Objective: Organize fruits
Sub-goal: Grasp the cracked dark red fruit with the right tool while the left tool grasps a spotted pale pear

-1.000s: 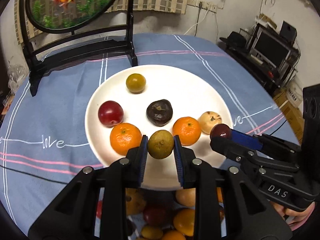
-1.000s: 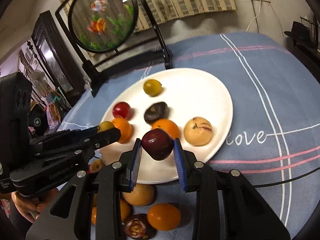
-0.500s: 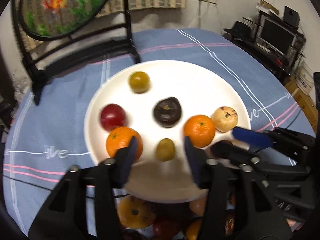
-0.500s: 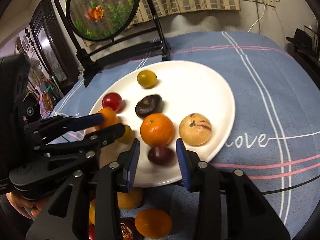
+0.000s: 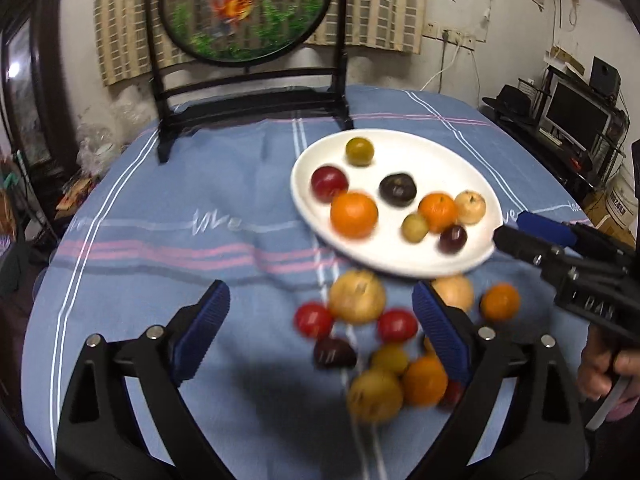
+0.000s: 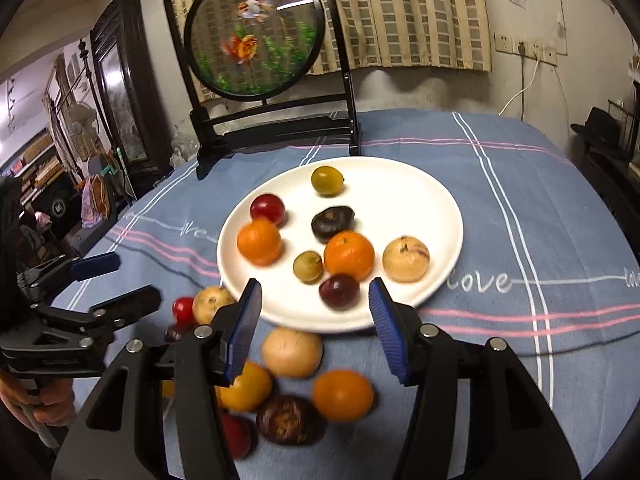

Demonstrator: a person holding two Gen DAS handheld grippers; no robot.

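Both jaw pairs have just been opening, nothing between them; the left hand-held gripper [image 5: 320, 332] stands wide directly over the loose round fruits [image 5: 376, 344] on the blue-clothed worktop [image 5: 180, 208], nearer than the right hand-held gripper [image 6: 314, 312] by the white round plate [image 6: 432, 200].

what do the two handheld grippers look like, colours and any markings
Both are black plastic frames with silver round bolts at the joints. The left gripper and the right gripper carry ribbed blue pads on their fingers. Raised "DAS" lettering marks the side of the right one.
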